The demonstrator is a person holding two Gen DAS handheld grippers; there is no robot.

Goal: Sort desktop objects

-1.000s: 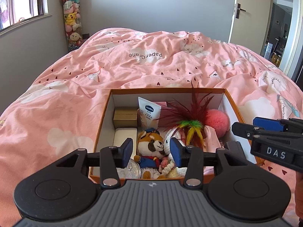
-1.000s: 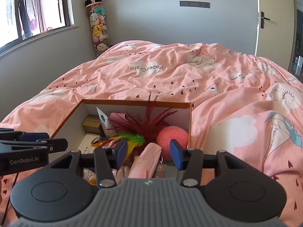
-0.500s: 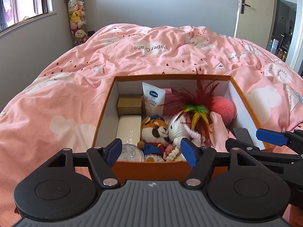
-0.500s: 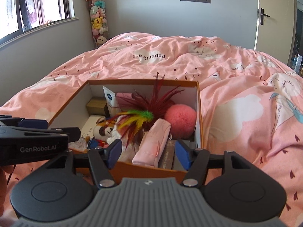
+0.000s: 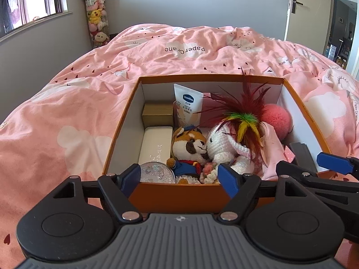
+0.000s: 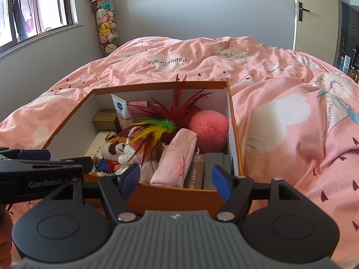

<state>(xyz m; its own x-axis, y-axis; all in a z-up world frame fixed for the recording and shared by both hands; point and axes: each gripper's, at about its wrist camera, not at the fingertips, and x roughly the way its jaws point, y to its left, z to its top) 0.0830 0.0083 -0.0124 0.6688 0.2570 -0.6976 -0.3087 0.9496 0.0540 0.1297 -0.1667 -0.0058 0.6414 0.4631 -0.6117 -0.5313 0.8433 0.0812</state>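
Observation:
An orange box [image 5: 177, 196] [image 6: 170, 198] sits on the pink bed, filled with things: a fox plush [image 5: 187, 145], a white knitted bunny [image 5: 221, 145], a feather toy [image 5: 242, 116] [image 6: 161, 123], a pink pom ball [image 5: 277, 120] [image 6: 208, 131], a Vaseline tube [image 5: 188, 105], a pink pouch [image 6: 177, 159], a white case [image 5: 154, 143] and a glitter disc [image 5: 157, 172]. My left gripper [image 5: 180, 177] is open and empty, just above the box's near wall. My right gripper [image 6: 175, 177] is open and empty, over the near right corner.
The pink duvet [image 5: 89, 103] surrounds the box. A tall tube of plush toys [image 5: 97, 15] stands by the far wall near a window. A door [image 6: 314, 11] is at the far right. Two dark books [image 6: 204, 170] stand at the box's right side.
Both grippers have pulled back toward me and risen from inside the box to its near wall. Both jaws have opened wider. Nothing is held.

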